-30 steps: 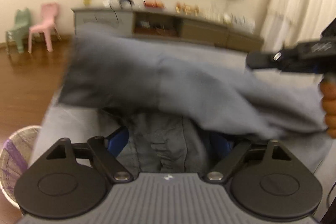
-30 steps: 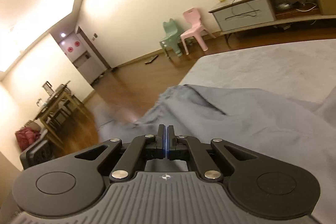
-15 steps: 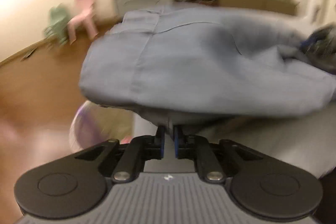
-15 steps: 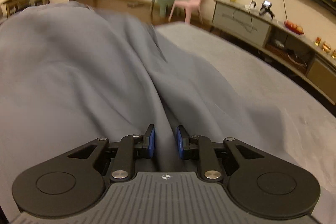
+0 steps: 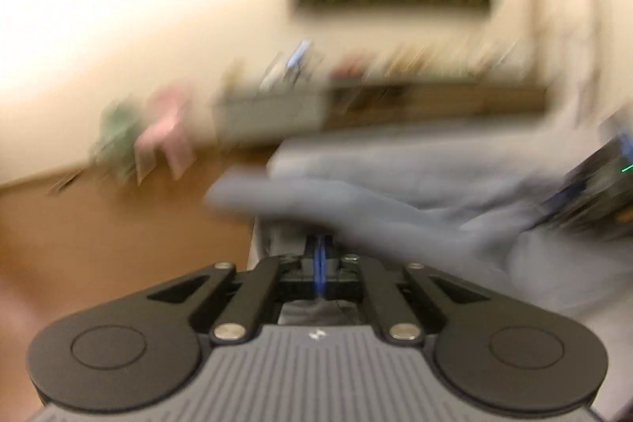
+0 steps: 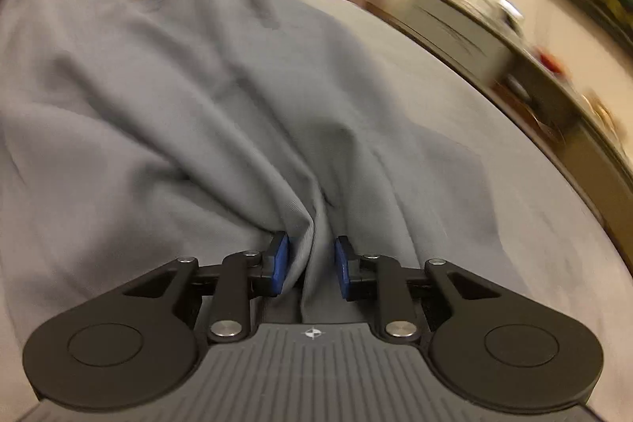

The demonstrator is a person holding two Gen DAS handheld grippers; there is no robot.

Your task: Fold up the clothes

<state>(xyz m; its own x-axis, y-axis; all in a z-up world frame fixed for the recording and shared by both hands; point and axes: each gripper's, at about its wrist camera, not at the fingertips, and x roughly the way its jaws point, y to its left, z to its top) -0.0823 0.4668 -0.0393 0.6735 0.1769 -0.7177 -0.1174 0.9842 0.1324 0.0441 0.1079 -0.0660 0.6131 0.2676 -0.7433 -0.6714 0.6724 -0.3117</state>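
Both cameras ride low behind their fingers, close over the grey garment (image 6: 190, 97). The left view faces the cabinet (image 5: 277, 113); the right view, blurred, seems to share it.

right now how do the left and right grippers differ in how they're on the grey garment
The left gripper has its blue pads pressed together, apparently pinching an edge of the grey garment. The right gripper has its pads apart, with a ridge of cloth running loosely between them. Both are black with blue pads and both meet the same garment.

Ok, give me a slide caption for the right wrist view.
Right gripper, jaws apart, straddles a bunched fold of grey garment on the grey surface.
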